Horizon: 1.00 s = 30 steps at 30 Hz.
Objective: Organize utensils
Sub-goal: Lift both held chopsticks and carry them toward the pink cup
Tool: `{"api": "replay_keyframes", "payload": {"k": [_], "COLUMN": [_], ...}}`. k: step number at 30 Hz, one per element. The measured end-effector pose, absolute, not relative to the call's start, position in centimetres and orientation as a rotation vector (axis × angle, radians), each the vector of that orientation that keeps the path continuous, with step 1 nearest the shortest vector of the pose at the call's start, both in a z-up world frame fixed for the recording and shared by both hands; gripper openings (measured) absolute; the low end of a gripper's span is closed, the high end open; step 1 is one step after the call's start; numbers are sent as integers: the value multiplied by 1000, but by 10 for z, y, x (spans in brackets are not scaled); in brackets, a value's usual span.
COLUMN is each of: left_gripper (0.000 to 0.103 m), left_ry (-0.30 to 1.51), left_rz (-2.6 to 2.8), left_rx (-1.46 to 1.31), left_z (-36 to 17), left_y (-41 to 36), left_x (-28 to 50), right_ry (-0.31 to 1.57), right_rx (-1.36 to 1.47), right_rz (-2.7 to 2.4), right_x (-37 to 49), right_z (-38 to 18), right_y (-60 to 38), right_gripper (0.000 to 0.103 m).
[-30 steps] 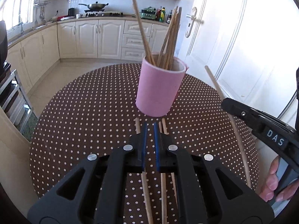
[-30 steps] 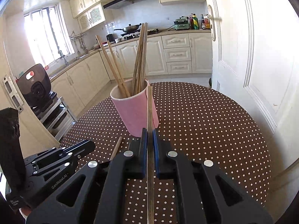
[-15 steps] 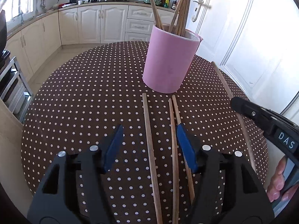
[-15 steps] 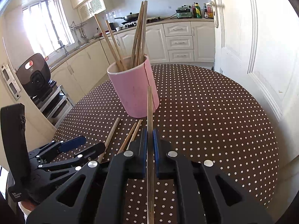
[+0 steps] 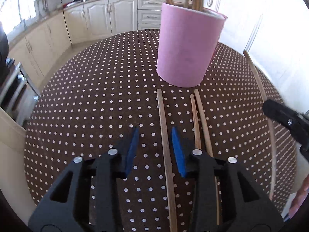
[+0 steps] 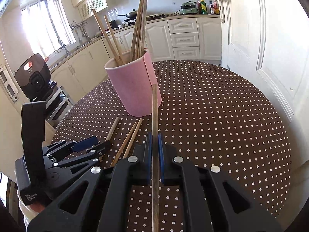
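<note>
Lowered since a second ago, left gripper (image 5: 154, 147) closing around leftmost table chopstick (image 5: 164, 135), pads not touching; right gripper (image 6: 155, 147) pinching held chopstick (image 6: 154, 116), pink cup (image 6: 133, 89) at 11 o'clock.

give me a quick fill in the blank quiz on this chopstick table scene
1. The cup holding upright chopsticks is ____ in colour.
2. The right gripper is shut on one ____.
3. ____ chopsticks lie loose on the table in front of the cup.
4. The left gripper has its jaws closing around the single chopstick lying to the ____ of the close pair.

Missing words: pink; chopstick; three; left
</note>
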<state>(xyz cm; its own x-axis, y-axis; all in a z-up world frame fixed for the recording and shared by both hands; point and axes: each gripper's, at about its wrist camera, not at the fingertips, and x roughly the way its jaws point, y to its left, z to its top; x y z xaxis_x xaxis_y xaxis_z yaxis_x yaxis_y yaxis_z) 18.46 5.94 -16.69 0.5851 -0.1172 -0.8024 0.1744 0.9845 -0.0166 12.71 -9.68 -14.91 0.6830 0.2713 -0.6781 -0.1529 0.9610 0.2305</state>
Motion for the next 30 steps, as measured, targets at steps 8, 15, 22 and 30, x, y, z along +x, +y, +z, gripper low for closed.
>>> {"api": "replay_keyframes", "payload": {"k": [8, 15, 22, 30], "left_gripper": [6, 6, 6, 6], "left_ry": [913, 867, 791, 718], "left_rz": [-170, -187, -189, -198], "left_rx": [14, -9, -7, -16], "left_z": [-163, -144, -115, -86], "left_y": [66, 76, 70, 66], "left_x": [186, 172, 170, 164], "right_ry": [788, 765, 719, 654], "right_rx": [170, 175, 178, 163], "right_rz": [237, 234, 233, 240], "right_x": [128, 126, 125, 125], "right_z": [-151, -144, -128, -106], "right_y": [-99, -102, -106, -105], "right_gripper": [5, 5, 5, 5]}}
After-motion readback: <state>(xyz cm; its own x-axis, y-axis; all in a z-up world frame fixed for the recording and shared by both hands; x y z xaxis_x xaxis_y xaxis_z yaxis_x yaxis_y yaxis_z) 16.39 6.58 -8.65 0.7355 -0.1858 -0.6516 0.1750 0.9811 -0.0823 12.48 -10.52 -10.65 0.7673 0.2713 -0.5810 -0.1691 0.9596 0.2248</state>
